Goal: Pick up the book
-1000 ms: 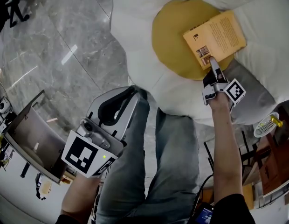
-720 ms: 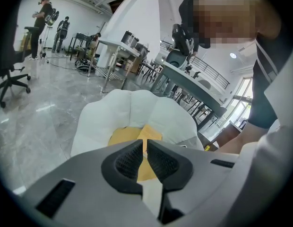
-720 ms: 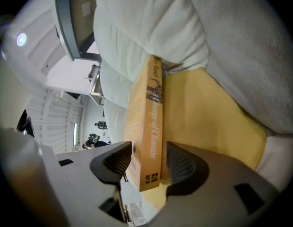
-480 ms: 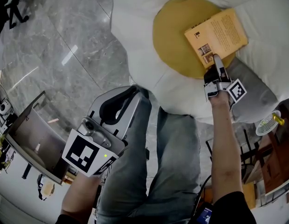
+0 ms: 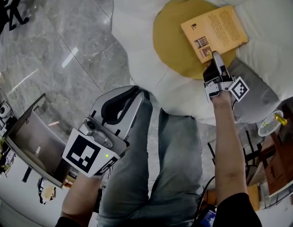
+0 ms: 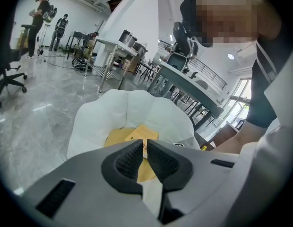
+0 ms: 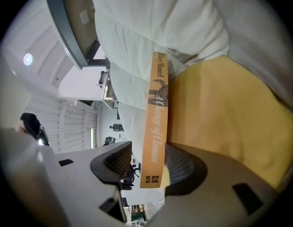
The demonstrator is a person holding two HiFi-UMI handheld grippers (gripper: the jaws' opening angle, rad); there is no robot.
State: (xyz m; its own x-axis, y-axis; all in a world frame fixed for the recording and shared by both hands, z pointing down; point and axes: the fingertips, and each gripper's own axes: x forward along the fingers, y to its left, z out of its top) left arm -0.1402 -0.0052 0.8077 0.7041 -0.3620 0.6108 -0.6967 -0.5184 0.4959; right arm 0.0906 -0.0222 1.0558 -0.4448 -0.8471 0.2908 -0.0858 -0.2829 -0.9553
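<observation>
Nearest, by the person's lap and well short of the yellow round cushion, the left gripper is clenched on nothing, its pads all but meeting. Farther out, at that cushion's near right edge, the right gripper is released. Its jaws straddle the near corner of the orange book across its thickness, one pad on the cushion side and the other standing off the cover with a gap showing. The book lies on the cushion's far right part, reaching onto the white padded seat. Its spine runs straight away from the claw. The right hand is far nearer, and closing its jaws looks like the next need.
</observation>
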